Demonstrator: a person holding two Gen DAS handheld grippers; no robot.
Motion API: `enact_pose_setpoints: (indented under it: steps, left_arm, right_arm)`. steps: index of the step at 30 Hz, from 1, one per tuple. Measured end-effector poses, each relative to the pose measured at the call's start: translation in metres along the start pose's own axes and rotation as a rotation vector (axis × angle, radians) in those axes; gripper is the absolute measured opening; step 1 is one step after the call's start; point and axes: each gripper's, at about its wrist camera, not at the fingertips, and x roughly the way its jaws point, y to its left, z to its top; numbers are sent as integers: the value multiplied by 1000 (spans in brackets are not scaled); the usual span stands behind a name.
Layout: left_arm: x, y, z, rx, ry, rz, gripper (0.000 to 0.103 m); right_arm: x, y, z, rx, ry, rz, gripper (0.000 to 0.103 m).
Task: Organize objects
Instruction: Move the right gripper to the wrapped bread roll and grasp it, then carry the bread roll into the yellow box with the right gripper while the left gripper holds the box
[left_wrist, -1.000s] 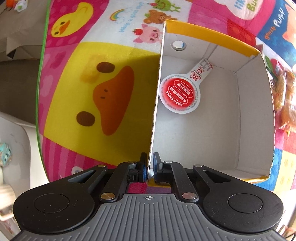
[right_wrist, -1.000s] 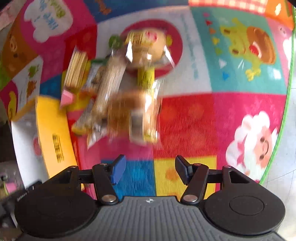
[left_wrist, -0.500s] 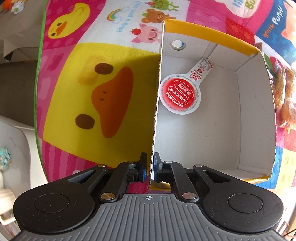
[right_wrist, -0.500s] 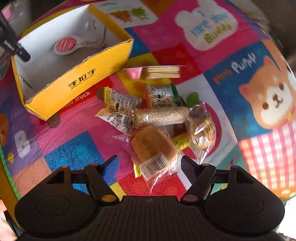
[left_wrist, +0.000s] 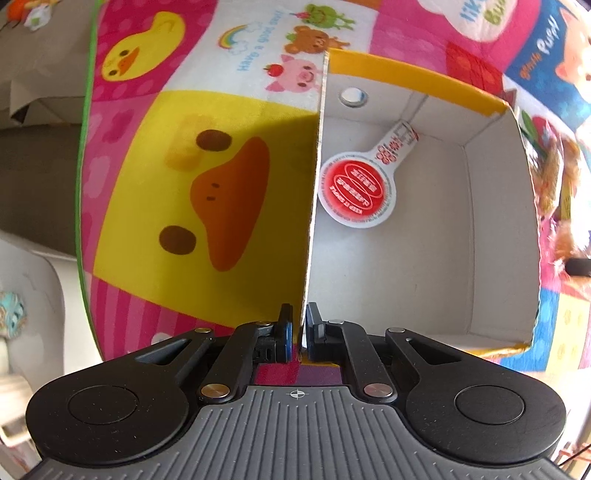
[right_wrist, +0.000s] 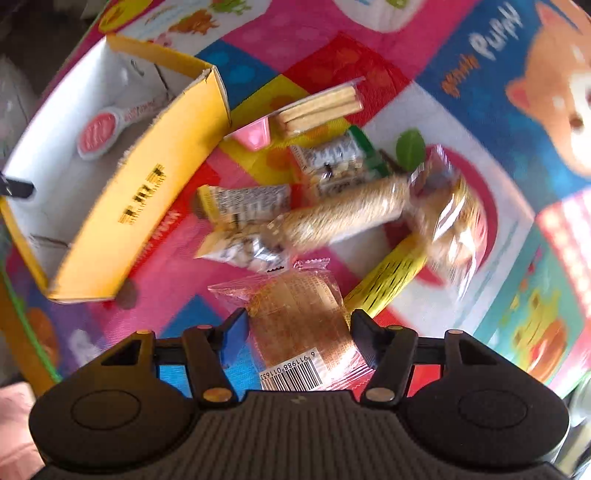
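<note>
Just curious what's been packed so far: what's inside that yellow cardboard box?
The yellow box holds only a round red-and-white tag lying on its white floor. The near corner, behind the left gripper clamped on the wall, is hidden.

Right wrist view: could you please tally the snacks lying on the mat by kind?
Bread packs: 2
Printed packets: 3
Wafer pack: 1
Grain roll: 1
Yellow bar: 1
Pink cup: 1
Total: 9
</note>
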Motion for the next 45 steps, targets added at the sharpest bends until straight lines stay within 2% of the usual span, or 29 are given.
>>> enact_pose_setpoints:
  steps: [5, 9, 12, 15, 21, 27, 36, 41, 43, 44, 45]
  left_arm:
    - [-1, -7, 0, 94, 21, -22, 9]
    - [1, -8, 1, 173, 36, -52, 9]
    - [4, -7, 7, 224, 34, -77, 9]
    - [5, -5, 13, 251, 11, -112, 9]
    - [6, -2, 17, 300, -11, -165, 10]
    - [7, 7, 21, 307, -12, -204, 11]
    - [9, 22, 19, 278, -5, -235, 11]
    - [10, 26, 17, 236, -15, -245, 11]
    - [10, 26, 17, 232, -13, -245, 11]
    - [9, 26, 16, 230, -13, -244, 11]
    - [9, 26, 15, 228, -13, -244, 11]
  right_arm:
    - [-15, 6, -42, 301, 7, 146, 59]
    - [-27, 25, -76, 536, 2, 237, 59]
    - [-36, 44, -91, 658, 5, 264, 59]
    - [-44, 66, -101, 719, 22, 256, 59]
    - [-80, 111, -114, 785, 4, 247, 59]
    - [-116, 139, -100, 793, -54, 248, 59]
    - [-162, 147, -47, 763, -150, 259, 59]
    - [-174, 156, -3, 688, -222, 254, 60]
    - [-176, 159, 11, 672, -263, 247, 66]
    - [-177, 159, 16, 672, -281, 246, 72]
    - [-179, 158, 18, 674, -295, 246, 73]
